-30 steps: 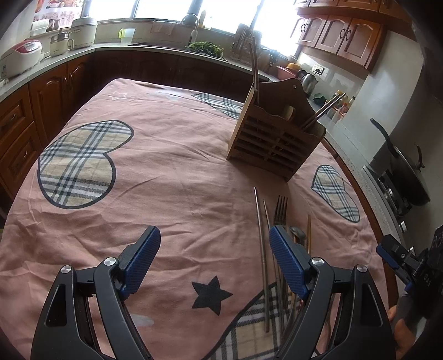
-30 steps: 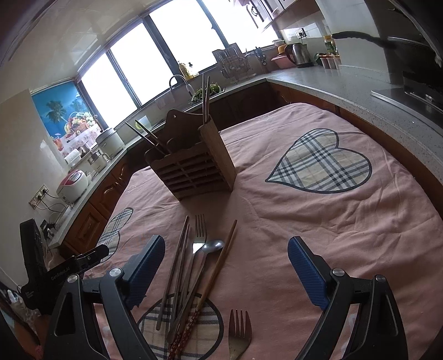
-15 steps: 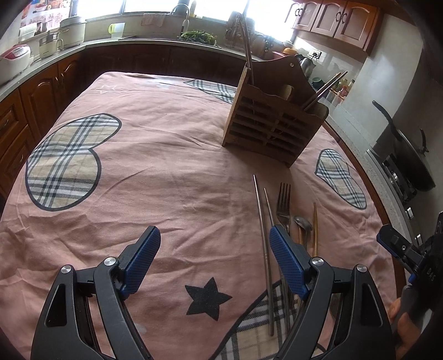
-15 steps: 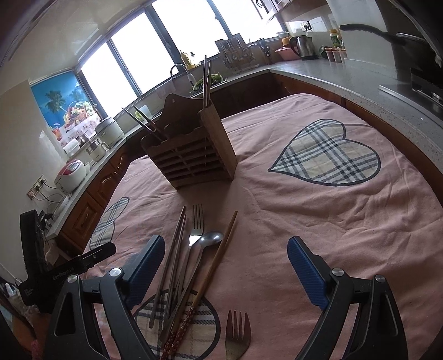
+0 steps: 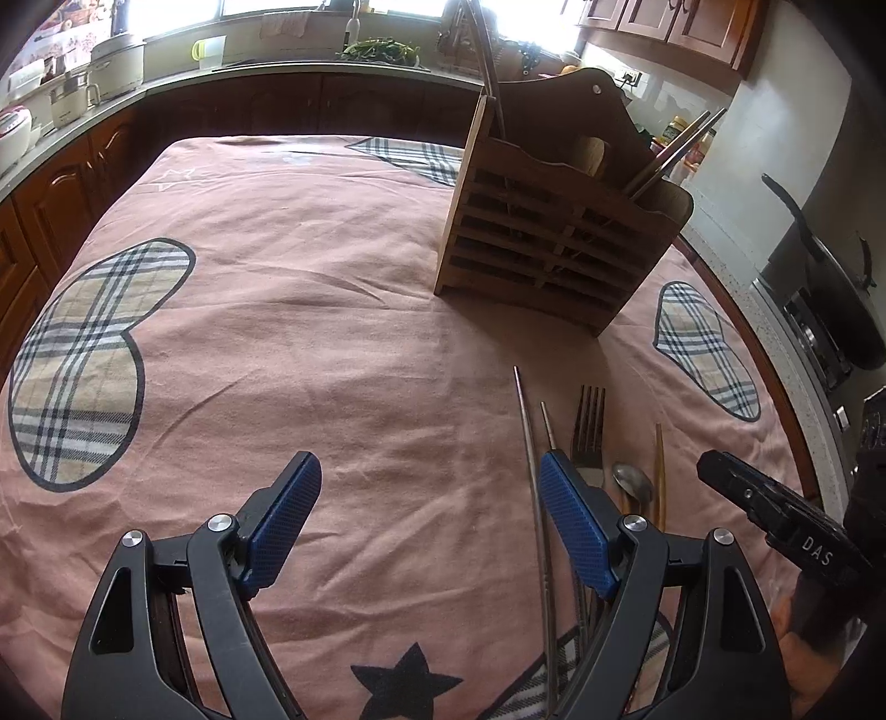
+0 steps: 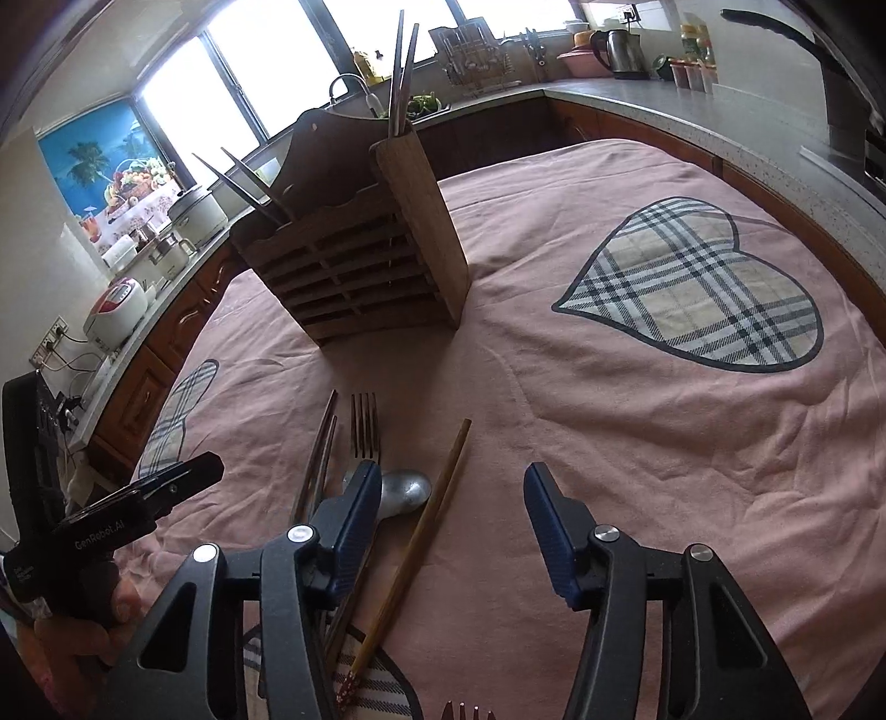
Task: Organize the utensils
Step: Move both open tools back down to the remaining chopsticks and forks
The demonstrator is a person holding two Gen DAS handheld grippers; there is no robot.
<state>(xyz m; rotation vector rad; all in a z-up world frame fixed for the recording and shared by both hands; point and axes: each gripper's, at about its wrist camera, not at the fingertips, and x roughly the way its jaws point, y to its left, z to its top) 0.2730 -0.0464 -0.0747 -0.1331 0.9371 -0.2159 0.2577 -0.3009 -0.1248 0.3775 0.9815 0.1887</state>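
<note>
A wooden utensil holder (image 5: 559, 232) (image 6: 365, 260) stands on the pink tablecloth with chopsticks sticking up from it. In front of it lie metal chopsticks (image 5: 532, 471) (image 6: 318, 454), a metal fork (image 5: 588, 426) (image 6: 365, 426), a metal spoon (image 5: 632, 481) (image 6: 404, 492) and a wooden chopstick (image 5: 659, 471) (image 6: 429, 515). My left gripper (image 5: 429, 487) is open, just left of the pile. My right gripper (image 6: 454, 498) is open, low over the wooden chopstick, with the spoon by its left finger. A second fork's tines (image 6: 468, 711) show at the bottom edge.
The table (image 5: 277, 310) wears a pink cloth with plaid hearts. Kitchen counters with a rice cooker (image 6: 116, 307), a kettle (image 6: 617, 52) and a wok (image 5: 841, 288) ring the table. The table edge runs close on the right in the left wrist view.
Both grippers have moved forward and lower toward the holder and the utensil pile. The right gripper has shifted left, now over the wooden chopstick. Both stayed open.
</note>
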